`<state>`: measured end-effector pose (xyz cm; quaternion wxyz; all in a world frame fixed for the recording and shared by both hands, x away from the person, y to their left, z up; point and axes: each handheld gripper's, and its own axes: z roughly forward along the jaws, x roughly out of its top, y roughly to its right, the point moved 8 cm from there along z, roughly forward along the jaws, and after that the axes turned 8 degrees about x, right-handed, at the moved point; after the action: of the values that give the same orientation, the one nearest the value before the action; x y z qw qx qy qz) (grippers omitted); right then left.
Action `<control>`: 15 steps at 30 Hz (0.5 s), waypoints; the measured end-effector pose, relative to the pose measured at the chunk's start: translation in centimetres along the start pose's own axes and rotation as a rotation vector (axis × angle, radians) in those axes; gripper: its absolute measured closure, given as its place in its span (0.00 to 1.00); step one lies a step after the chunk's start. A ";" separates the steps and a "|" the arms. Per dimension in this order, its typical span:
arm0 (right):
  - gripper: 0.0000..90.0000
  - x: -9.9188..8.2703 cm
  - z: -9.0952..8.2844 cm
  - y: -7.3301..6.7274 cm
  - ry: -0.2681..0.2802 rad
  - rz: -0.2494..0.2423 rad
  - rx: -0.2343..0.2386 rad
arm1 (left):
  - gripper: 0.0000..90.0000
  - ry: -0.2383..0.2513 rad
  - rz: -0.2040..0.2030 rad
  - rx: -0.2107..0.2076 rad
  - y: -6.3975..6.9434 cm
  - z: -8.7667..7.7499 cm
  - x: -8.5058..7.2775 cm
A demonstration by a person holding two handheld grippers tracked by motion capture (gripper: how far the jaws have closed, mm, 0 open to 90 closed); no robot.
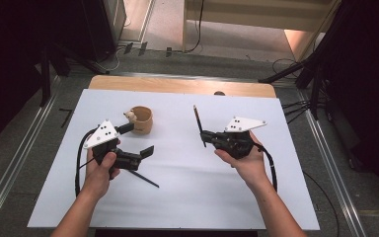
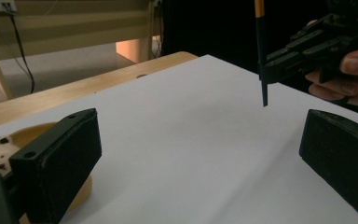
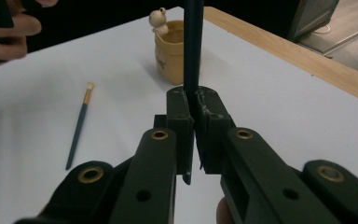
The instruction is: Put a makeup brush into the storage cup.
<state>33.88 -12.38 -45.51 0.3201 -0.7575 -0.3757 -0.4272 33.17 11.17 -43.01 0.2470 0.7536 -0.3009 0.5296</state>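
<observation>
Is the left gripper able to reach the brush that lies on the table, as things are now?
Probably yes. The left gripper is open and holds nothing, and the brush on the table lies just beside that hand, with only bare white table around it. The cup stands farther off.

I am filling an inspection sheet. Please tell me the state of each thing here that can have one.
Right tool: shut on one paintbrush, held off the table.
Left tool: open, nothing between its jaws.
Second paintbrush: lying flat on the white table, untouched.
Tan cup: upright, with a small figure on its rim.
</observation>
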 end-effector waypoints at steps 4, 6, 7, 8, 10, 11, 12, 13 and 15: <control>0.96 -0.1 0.6 -0.4 0.014 0.014 0.017 | 0.00 0.013 -0.006 -0.012 0.5 0.5 0.5; 0.96 -0.1 0.8 -0.6 0.017 0.015 0.022 | 0.00 0.013 -0.003 -0.019 0.8 0.8 0.7; 0.96 -0.1 0.8 -0.6 0.017 0.015 0.022 | 0.00 0.013 -0.003 -0.019 0.8 0.8 0.7; 0.96 -0.1 1.1 -0.9 0.025 0.024 0.032 | 0.00 0.013 0.003 -0.023 1.1 1.0 0.8; 0.96 -0.1 1.2 -1.0 0.027 0.026 0.037 | 0.00 0.017 0.003 -0.028 1.3 1.2 0.9; 0.96 -0.1 1.5 -1.3 0.034 0.029 0.044 | 0.00 0.019 0.003 -0.031 1.4 1.2 1.0; 0.96 0.0 1.6 -1.3 0.034 0.022 0.046 | 0.00 0.020 0.004 -0.037 1.6 1.3 1.0; 0.96 0.0 1.6 -1.3 0.034 0.022 0.046 | 0.00 0.023 0.003 -0.041 1.7 1.4 1.2; 0.96 0.1 1.9 -1.6 0.046 0.026 0.055 | 0.00 0.027 0.002 -0.041 2.0 1.6 1.4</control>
<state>33.29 -10.01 -45.96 0.3548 -0.7433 -0.3703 -0.4296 33.14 8.37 -42.13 0.2661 0.7407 -0.3092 0.5338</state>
